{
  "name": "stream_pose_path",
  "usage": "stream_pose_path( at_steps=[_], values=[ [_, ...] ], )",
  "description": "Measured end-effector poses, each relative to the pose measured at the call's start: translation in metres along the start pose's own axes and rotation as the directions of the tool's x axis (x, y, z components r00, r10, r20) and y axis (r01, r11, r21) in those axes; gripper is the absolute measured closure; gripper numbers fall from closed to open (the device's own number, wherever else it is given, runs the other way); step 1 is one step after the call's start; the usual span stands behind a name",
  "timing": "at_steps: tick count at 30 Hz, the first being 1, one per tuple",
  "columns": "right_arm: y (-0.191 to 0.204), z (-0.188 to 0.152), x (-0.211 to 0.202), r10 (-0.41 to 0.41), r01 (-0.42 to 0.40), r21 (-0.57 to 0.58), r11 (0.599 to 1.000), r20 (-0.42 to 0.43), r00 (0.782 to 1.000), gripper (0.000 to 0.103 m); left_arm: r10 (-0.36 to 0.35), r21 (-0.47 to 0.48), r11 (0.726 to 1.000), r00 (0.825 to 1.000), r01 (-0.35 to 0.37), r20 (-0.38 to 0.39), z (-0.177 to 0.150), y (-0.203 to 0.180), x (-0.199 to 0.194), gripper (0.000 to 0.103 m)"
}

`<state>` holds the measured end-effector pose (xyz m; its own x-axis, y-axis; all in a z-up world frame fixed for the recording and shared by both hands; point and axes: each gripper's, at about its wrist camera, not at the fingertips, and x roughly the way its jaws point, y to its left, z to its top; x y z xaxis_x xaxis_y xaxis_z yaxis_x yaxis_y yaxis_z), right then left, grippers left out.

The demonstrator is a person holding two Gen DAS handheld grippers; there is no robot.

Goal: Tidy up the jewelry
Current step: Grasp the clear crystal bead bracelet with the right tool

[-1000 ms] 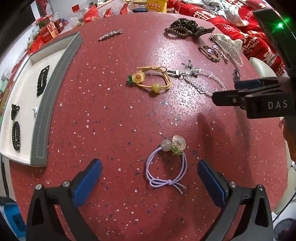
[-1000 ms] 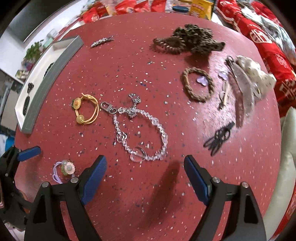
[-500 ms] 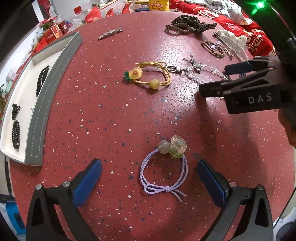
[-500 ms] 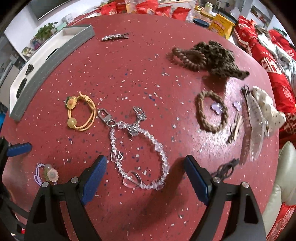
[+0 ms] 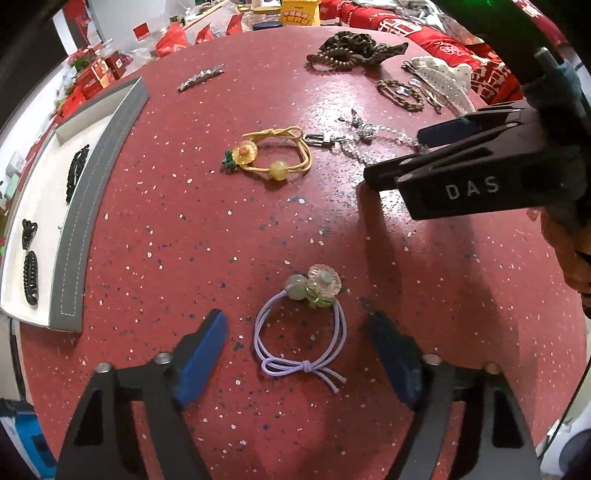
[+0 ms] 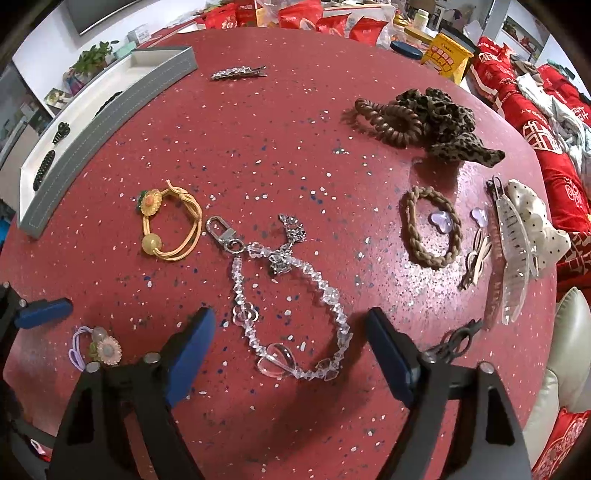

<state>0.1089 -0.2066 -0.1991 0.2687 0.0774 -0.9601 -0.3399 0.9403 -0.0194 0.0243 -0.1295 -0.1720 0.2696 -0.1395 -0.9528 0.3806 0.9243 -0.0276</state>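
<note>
As both tongs narrow without yet gripping, the left tongs (image 5: 295,354) bracket the purple hair tie (image 5: 301,332), the right tongs (image 6: 288,347) the crystal chain (image 6: 284,310): pickups imminent.

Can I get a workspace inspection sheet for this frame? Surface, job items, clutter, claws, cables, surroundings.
Surface: red speckled table, glossy.
Job's things: purple hair tie between the left claw's pads; crystal bead chain between the right claw's; yellow flower hair tie, silver clip, brown scrunchies, braided band, clear claw clip loose. Grey-edged tray holds black clips.
Clutter: red packets behind the table.
Grippers: left claw and right claw open, just been closing, pads touching nothing.
Cables: nothing seen.
Surroundings: red fabric at right.
</note>
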Motion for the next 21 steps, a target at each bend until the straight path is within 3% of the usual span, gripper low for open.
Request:
stream_pose_path(
  at_steps=[5,10,11,14,15,21],
  values=[
    [0.014,-0.008,-0.011,0.003,-0.003,-0.011,1.0,0.0,1.0,0.062,0.001,0.002,1.0,1.0,-0.001,-0.003,0.004,0.005,-0.003,0.056],
    [0.018,-0.011,-0.015,0.012,-0.011,0.014,1.0,-0.007,1.0,0.09,-0.019,-0.007,1.0,1.0,0.019,-0.01,0.007,0.008,-0.005,0.083],
    [0.017,-0.012,-0.016,0.019,-0.019,0.03,0.999,-0.008,1.0,0.09,-0.033,-0.01,0.999,0.999,0.032,-0.014,0.007,0.009,-0.006,0.093],
    [0.009,-0.013,-0.02,0.061,-0.06,0.092,0.994,-0.005,0.998,0.096,-0.072,-0.034,0.997,0.997,0.071,-0.018,0.005,0.015,-0.009,0.095],
    [0.006,-0.015,-0.022,0.081,-0.08,0.124,0.989,-0.002,0.997,0.096,-0.083,-0.043,0.996,0.996,0.082,-0.017,0.005,0.018,-0.011,0.101],
    [-0.015,-0.024,-0.034,0.193,-0.192,0.282,0.94,0.025,0.981,0.098,-0.129,-0.096,0.987,0.992,0.129,0.004,0.01,0.03,-0.022,0.102]
  ],
)
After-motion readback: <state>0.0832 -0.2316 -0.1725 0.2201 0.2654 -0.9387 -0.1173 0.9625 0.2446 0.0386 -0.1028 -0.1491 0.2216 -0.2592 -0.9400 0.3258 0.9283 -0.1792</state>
